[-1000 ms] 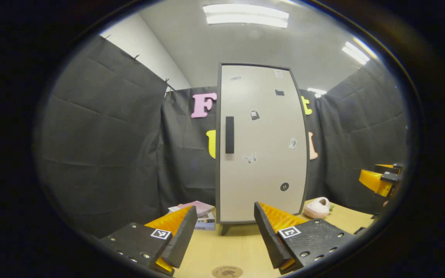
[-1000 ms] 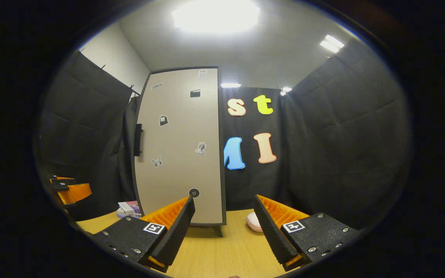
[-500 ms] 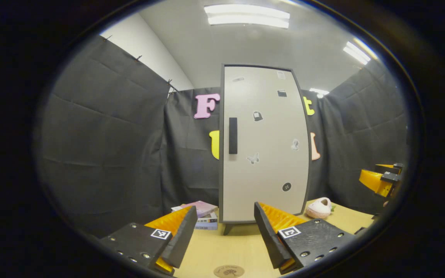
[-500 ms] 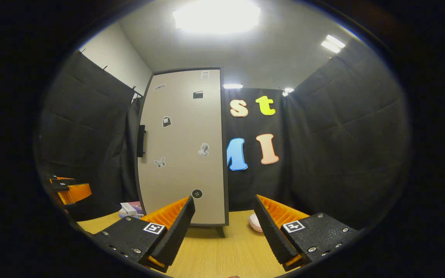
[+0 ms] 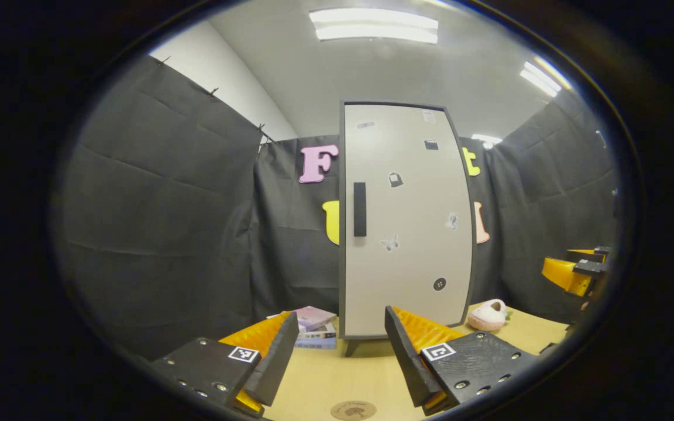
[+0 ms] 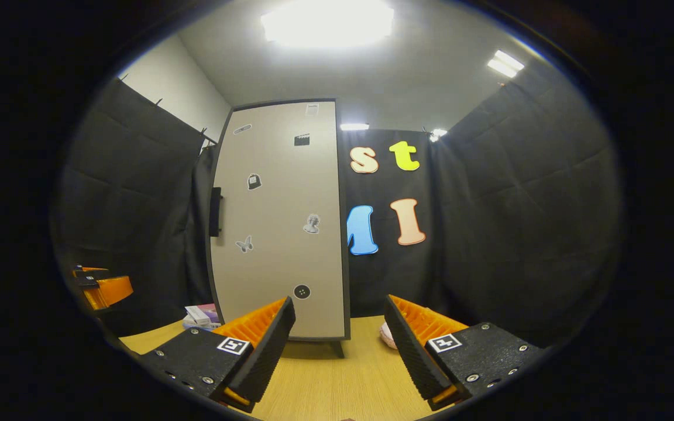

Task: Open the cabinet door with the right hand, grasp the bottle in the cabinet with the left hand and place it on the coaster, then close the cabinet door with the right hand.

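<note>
The cabinet (image 5: 407,222) stands at the far edge of the surface (image 5: 337,374), door shut, well beyond both sets of fingers. The left gripper (image 5: 337,356) and right gripper (image 6: 337,345) are spread wide, holding nothing. The coaster (image 5: 353,410) lies just below the left fingers (image 5: 275,362).

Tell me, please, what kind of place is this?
Probably a staged recording booth, not a real home: black cloth walls enclose a wooden table with a small closed cabinet, some books and a coaster.
</note>
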